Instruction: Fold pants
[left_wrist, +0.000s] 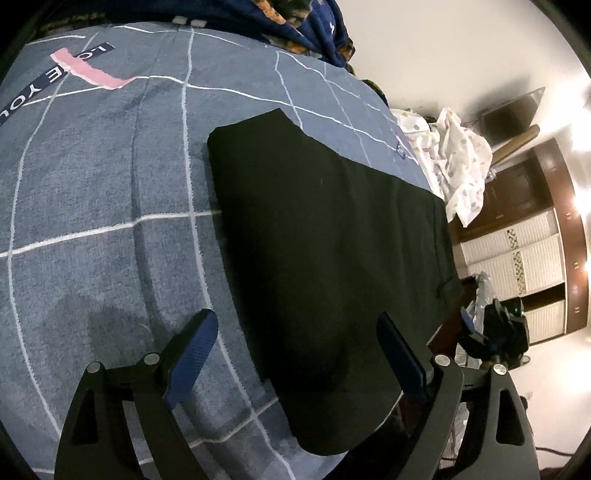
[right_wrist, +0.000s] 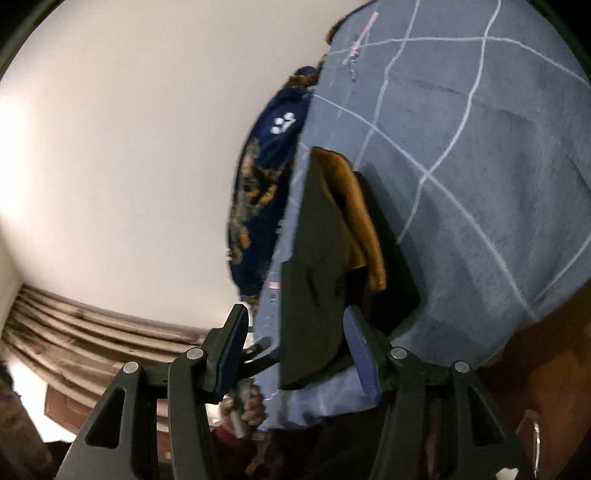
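Note:
Black pants (left_wrist: 325, 251) lie folded in a long flat stack on the blue-grey bed cover (left_wrist: 103, 206). My left gripper (left_wrist: 295, 354) hovers over their near end, open wide, with its blue pads (left_wrist: 194, 354) clear of the cloth. In the right wrist view the scene is tilted. There the pants (right_wrist: 317, 258) show an orange-brown inner layer (right_wrist: 358, 214) along one edge. My right gripper (right_wrist: 297, 350) is open at the pants' near edge, with the cloth between its fingers but not pinched. That gripper also shows at the bed's right edge (left_wrist: 480, 332).
A white spotted cloth (left_wrist: 458, 162) is bunched at the bed's far right corner. A dark blue patterned blanket (left_wrist: 314, 26) lies along the far side, next to a white wall. A wooden wardrobe (left_wrist: 535, 258) stands beyond the bed. A hand (right_wrist: 255, 406) grips a handle below.

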